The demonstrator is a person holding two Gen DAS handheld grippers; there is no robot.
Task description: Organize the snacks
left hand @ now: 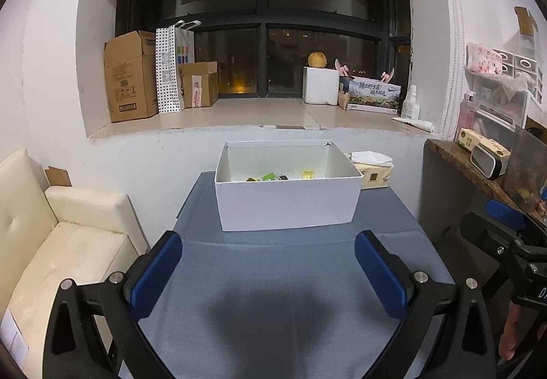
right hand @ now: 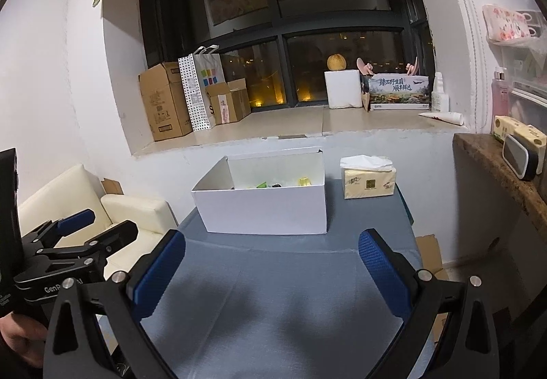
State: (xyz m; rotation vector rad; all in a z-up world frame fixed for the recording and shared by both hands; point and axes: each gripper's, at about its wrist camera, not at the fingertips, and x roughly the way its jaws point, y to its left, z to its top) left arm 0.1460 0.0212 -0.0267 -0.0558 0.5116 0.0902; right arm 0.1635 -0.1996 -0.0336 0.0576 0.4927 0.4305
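Rectangular white cardboard box (left hand: 287, 204) on grey fabric table (left hand: 273, 276), both ribbed-blue-padded tools spread, left tool (left hand: 268, 271), right tool (right hand: 271, 271).

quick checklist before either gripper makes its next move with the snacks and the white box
1. Left gripper open with nothing between its fingers: ok.
2. Right gripper open with nothing held: ok.
3. White box upright with its top open: ok.
4. Snacks already in the box, yellow jelly cup among them: ok, but exact count cannot tell.
5. Snacks left out on the blue table: none visible in either view.
6. Tissue pack apart from the box, to its right: ok.
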